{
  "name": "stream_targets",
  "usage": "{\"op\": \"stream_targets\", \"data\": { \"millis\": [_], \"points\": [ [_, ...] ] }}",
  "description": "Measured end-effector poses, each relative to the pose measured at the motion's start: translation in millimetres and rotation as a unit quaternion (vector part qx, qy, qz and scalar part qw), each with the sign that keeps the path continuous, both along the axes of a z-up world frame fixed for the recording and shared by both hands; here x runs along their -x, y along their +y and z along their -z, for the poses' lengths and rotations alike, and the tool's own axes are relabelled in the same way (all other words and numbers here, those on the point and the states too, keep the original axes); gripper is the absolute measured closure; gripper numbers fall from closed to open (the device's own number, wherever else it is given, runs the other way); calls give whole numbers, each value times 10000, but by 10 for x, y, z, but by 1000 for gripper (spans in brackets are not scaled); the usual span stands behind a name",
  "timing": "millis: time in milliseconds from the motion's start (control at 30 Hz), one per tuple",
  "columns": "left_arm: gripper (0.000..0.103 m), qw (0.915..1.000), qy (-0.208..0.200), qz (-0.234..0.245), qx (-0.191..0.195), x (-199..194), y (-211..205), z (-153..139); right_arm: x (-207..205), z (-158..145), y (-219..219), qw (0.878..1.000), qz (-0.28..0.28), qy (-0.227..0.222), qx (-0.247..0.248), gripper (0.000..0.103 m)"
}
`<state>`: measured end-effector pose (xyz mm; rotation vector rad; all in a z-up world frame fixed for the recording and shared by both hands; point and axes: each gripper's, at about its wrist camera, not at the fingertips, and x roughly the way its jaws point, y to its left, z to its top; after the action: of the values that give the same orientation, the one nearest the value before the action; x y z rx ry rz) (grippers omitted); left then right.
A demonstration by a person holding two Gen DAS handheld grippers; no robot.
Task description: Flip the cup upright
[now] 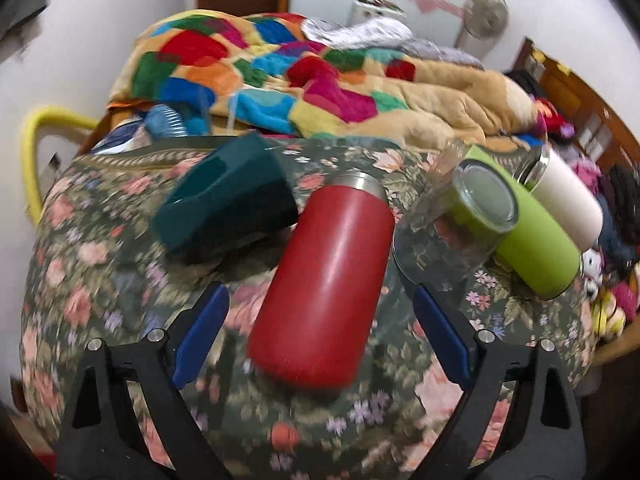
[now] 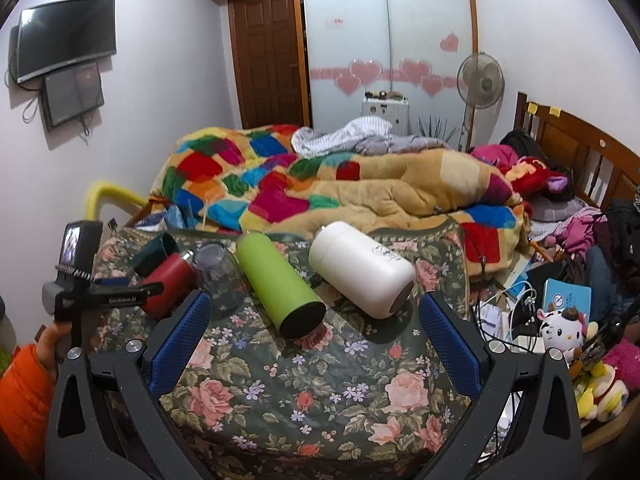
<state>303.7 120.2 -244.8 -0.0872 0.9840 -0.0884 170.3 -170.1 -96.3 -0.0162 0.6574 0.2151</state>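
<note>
on the floral bedspread [image 2: 304, 392] at the near end of the bed, five cups lie on their sides in a rough row. in the left wrist view the red cup [image 1: 324, 284] lies nearest, its steel rim pointing away and its base toward the camera, between the two blue pads of the left claw [image 1: 320, 320]. that claw is spread wide, the pads standing apart on either side of the red cup and touching nothing. the dark teal cup [image 1: 228, 204] lies to its left, close against it, and a clear glass [image 1: 452, 220] lies to its right, overlapping the lime green cup [image 1: 536, 248]. the white cup [image 1: 564, 196] lies beyond the green one, farthest right.

in the right wrist view the right claw [image 2: 316, 320] is also wide open and holds nothing; the lime green cup [image 2: 280, 288] and the white cup [image 2: 360, 268] lie just ahead of it, side by side but apart. the left claw's body [image 2: 92, 296] shows at the far left, next to the red cup [image 2: 168, 284]. a patchwork blanket [image 2: 280, 184] is heaped farther back on the bed.
</note>
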Motion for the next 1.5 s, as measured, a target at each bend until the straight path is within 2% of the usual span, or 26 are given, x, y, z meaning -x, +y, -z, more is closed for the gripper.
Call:
{"op": "stream_targets", "data": {
  "millis": [133,333,467,667,933,1200,1367,1500],
  "points": [
    [19,9992,314,253,-26,-203,-46,166,-96,84,48,9999,-30,126,59,0],
    [27,9977,498,456,-95,-339,-85,303,-163,168,103,9996,-103,236,110,0],
    [36,9980,415,398,-276,-329,-92,293,-176,190,122,9993,-145,302,161,0],
    [42,9978,286,413,-443,-149,-191,235,-132,192,135,9992,-182,323,177,0],
    [42,9986,-52,264,-462,240,-268,-27,-10,156,164,9991,-214,279,247,0],
    [42,9967,-569,172,-547,688,-352,-521,182,40,140,9994,-219,102,264,0],
    [42,9933,-982,337,-505,955,-538,-877,309,-44,103,9995,-214,-32,236,0],
    [42,9907,-1194,514,-405,1083,-741,-1045,403,-100,70,9995,-207,-138,202,0]
  ]
}}
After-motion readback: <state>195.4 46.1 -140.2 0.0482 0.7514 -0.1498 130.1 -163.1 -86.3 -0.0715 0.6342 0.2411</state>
